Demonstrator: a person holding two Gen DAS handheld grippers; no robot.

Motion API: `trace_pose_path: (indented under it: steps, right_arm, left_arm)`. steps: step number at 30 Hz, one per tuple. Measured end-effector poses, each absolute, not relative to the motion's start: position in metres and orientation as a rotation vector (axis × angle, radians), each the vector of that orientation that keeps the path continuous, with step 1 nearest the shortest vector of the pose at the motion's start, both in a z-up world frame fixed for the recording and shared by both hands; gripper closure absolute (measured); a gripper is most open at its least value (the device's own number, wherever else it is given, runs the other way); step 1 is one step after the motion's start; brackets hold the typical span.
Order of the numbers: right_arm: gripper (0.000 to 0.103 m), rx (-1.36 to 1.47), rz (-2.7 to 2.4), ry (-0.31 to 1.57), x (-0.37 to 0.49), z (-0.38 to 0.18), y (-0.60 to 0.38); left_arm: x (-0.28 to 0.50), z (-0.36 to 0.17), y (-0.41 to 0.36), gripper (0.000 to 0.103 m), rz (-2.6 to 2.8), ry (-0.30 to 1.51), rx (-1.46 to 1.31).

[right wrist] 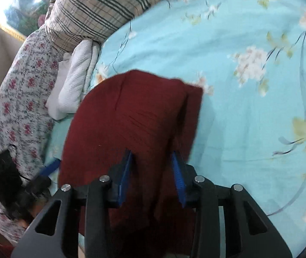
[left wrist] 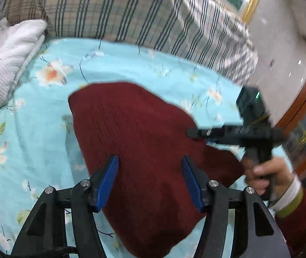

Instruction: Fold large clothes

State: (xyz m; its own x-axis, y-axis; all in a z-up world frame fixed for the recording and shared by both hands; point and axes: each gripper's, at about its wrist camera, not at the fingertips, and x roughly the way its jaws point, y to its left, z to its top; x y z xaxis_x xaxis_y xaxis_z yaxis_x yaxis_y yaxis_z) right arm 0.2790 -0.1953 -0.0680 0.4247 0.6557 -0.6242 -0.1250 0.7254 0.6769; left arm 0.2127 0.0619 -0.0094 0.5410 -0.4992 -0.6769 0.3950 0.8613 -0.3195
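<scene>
Dark-red ribbed knit garment [left wrist: 144, 150] on floral bedsheet [left wrist: 34, 129]; left tongs [left wrist: 149, 161] spread; right tongs [right wrist: 153, 157] seemingly spread astride knit

Both wrist views close, downward, sharing sweater [left wrist: 144, 150].

We see the left gripper [left wrist: 149, 161] with its blue fingers [left wrist: 107, 180] spread wide apart, nothing between them. The right gripper [right wrist: 153, 157] also has its jaws apart; from the left wrist view it sits side-on, gripped by the right hand [left wrist: 266, 178] around its handle. A red sleeve with a white-and-green cuff covers that wrist.
</scene>
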Motion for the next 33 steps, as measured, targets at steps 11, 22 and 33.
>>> trace_pose_path:
  steps: [11,22,33]
  right_arm:
    - [0.093,0.601,0.445,1.014,0.279,-0.081,-0.225]
    - [0.084,0.578,0.439,0.852,0.252,-0.016,-0.215]
    - [0.103,0.504,0.442,0.983,0.263,-0.076,-0.177]
  left_arm:
    - [0.215,-0.035,0.016,0.056,-0.605,0.925,-0.124]
    - [0.235,0.017,0.059,0.056,-0.565,0.844,-0.215]
    - [0.353,-0.047,0.040,0.075,-0.366,1.020,-0.079]
